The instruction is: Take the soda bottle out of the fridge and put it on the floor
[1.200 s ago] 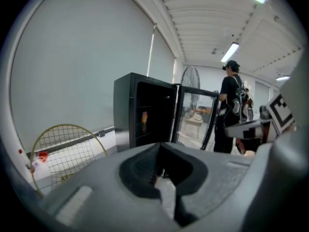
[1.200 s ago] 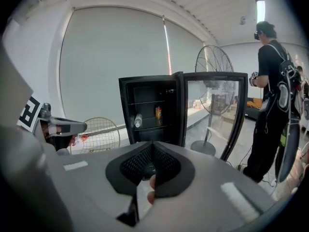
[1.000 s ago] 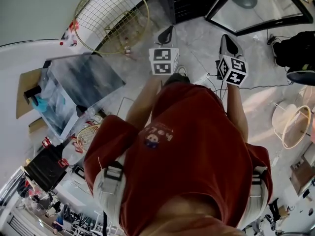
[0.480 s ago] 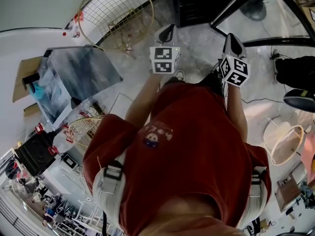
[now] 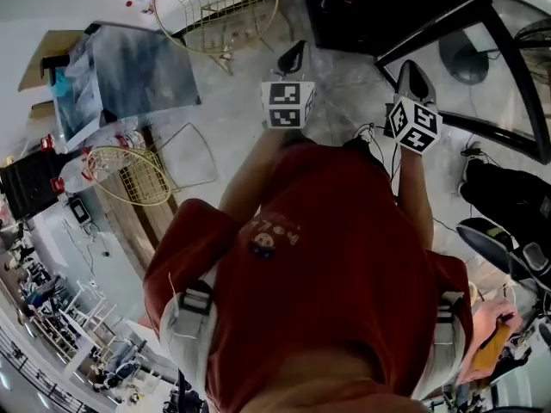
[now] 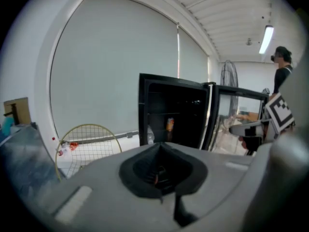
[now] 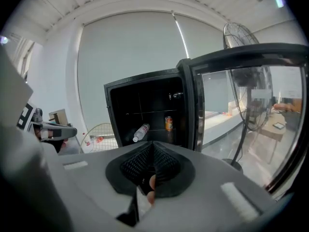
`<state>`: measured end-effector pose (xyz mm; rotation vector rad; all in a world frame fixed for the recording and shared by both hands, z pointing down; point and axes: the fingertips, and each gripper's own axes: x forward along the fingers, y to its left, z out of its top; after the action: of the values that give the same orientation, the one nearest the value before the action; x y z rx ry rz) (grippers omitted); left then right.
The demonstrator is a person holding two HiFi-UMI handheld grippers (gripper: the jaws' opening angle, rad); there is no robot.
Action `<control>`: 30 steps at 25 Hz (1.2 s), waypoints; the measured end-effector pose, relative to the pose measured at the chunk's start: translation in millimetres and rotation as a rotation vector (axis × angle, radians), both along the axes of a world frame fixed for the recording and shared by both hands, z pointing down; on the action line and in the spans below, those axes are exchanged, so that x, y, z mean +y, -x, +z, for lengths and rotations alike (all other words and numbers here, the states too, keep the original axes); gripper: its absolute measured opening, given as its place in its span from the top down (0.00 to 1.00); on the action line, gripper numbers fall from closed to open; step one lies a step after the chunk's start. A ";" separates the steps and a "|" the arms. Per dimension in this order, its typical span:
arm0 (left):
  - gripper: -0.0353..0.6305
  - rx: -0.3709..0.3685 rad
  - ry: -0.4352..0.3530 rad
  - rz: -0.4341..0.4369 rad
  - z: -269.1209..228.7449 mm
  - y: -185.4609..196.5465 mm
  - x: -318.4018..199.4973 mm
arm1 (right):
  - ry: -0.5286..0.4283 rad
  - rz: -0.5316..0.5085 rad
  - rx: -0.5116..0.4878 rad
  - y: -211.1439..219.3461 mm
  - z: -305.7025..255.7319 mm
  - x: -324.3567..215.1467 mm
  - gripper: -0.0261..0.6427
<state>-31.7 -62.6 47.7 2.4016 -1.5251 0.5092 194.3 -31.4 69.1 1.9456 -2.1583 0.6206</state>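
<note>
- The room has a pale, marbled floor [image 5: 241, 119] and a wide window covered by a light blind [image 7: 135, 52].
- A person in a red shirt [image 5: 327, 256] fills the lower head view, both arms stretched forward.
- A black fridge [image 7: 154, 100] stands against the window, its glass door [image 7: 241, 110] swung wide open to the right.
- A standing fan [image 7: 241, 37] rises behind the door.
- A round wire basket [image 5: 219, 7] lies on the floor left of the fridge.
- The left gripper [image 6: 161, 151] points towards the fridge, well short of it, with its jaws pressed together on nothing.
- The right gripper [image 7: 153, 151] is level with it, also aimed at the open fridge, its jaws closed and empty.
- The soda bottle [image 7: 140, 132] lies tilted on a fridge shelf, cap end lowest. It seems to be clear plastic with a white label, though it is small in view.
- An orange can [image 7: 169, 123] stands upright just right of the bottle.
</note>
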 end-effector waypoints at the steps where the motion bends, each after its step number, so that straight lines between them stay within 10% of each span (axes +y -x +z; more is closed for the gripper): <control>1: 0.95 -0.003 -0.001 -0.026 -1.7 -6.2 0.3 | 0.002 -0.025 -0.002 -7.0 0.8 -4.9 0.97; 12: 0.95 -0.009 -0.039 -0.204 -18.2 -28.2 48.1 | 0.009 -0.205 -0.035 -19.9 6.1 2.4 0.97; 30: 0.95 0.003 -0.062 -0.073 -22.7 -32.3 38.4 | -0.018 -0.111 -0.006 -18.2 -7.9 18.6 0.97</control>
<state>0.7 -24.2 25.0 2.3806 -1.6439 0.4484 212.5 -12.8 61.3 1.8193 -2.2653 0.5903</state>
